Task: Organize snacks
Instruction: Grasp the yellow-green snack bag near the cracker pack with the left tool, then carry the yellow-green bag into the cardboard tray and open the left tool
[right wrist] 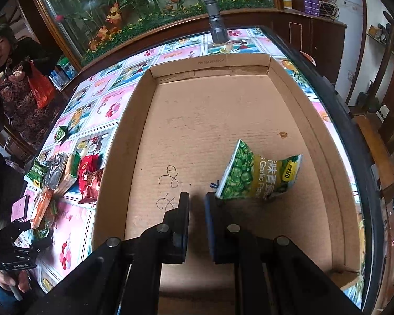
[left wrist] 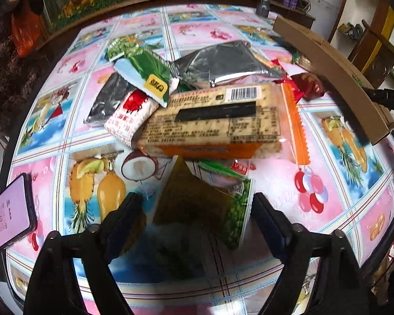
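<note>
Nearest the left wrist camera, the left gripper (left wrist: 197, 210) stands spread wide over a green pea packet (left wrist: 223, 207), its fingers clear of the wrapper on both sides; the packet's long axis runs from 7 to 1 o'clock. At 12 o'clock a cracker pack (left wrist: 212, 120) lies crosswise, blocking the way to the heap, with two silver pouches (left wrist: 220, 63) behind. A phone (left wrist: 9, 215) lies at 9 o'clock. The right gripper (right wrist: 197, 197) is clenched on nothing, above the cardboard tray (right wrist: 118, 157), where one garlic pea bag (right wrist: 254, 176) lies at 2 o'clock, its length running 8 to 2.
</note>
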